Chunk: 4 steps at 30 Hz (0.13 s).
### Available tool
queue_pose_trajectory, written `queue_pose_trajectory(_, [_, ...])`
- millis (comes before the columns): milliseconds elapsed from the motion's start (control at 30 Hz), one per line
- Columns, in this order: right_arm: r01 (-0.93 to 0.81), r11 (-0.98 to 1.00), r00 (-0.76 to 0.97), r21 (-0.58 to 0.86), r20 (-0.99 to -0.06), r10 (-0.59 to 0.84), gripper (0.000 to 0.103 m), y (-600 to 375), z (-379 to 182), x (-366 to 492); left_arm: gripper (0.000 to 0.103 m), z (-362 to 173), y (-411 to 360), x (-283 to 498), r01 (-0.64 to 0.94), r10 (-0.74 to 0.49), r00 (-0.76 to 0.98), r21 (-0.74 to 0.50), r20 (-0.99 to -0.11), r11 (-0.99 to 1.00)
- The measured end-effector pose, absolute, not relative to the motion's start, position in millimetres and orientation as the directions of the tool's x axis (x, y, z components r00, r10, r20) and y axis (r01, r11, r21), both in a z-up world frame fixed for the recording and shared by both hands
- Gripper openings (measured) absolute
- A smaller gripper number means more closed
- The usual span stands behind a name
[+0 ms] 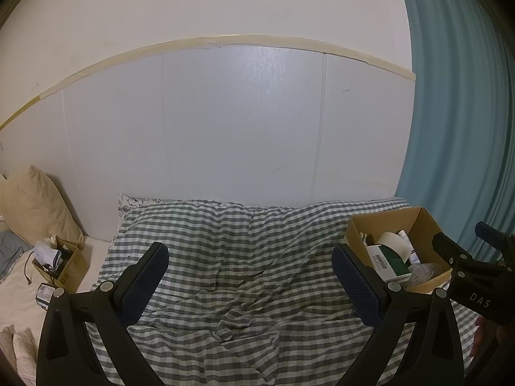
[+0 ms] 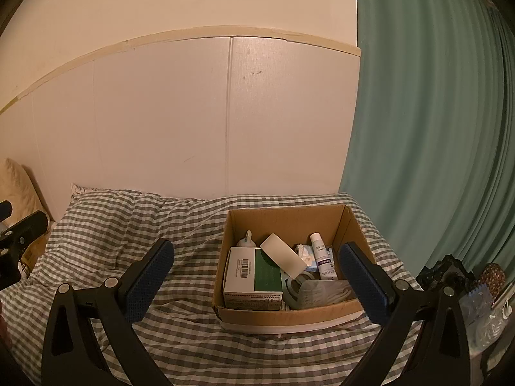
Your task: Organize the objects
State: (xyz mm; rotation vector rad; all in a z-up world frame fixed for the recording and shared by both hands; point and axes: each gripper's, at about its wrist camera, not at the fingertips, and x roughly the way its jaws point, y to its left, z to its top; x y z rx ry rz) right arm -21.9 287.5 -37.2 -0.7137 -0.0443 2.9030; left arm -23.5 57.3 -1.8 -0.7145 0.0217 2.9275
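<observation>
While both tools hang over the bed holding nothing, I log positions. My right gripper [image 2: 257, 276] has its blue-padded jaws spread wide, and the open brown cardboard box [image 2: 349, 222] sits straight ahead of it and just below, framed between the fingers, long side running across my line of approach. Inside, from the near-left corner outward: a white-and-green carton with a barcode [image 2: 254, 273], a cream flat card [image 2: 281, 254] leaning across the middle, a white tube with a purple label [image 2: 320, 255] upright toward the right wall, and a roll of tape [image 2: 296, 286] by the near wall.

My left gripper [image 1: 251, 283] is equally spread and empty; only grey-and-white checked bedding [image 1: 225, 257] lies ahead of it. The same box lies off to its right, so I judge the right tool nearer.

Room: open quilt to the left of the box; a teal curtain [image 2: 434, 128] hangs close beyond its right wall. A smaller, cluttered cardboard box [image 1: 69, 265] sits far left of the left tool.
</observation>
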Motion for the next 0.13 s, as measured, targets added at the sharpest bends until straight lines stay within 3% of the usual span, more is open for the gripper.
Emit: queue_pose_trajectory(133, [-0.141,-0.988,-0.873,-0.065,-0.462,0.155,0.103,289.2,-38.3,-22.3,0.103,-0.9,56.6,-23.4,-0.13,0.126,-0.88,-0.021,-0.457,-0.991])
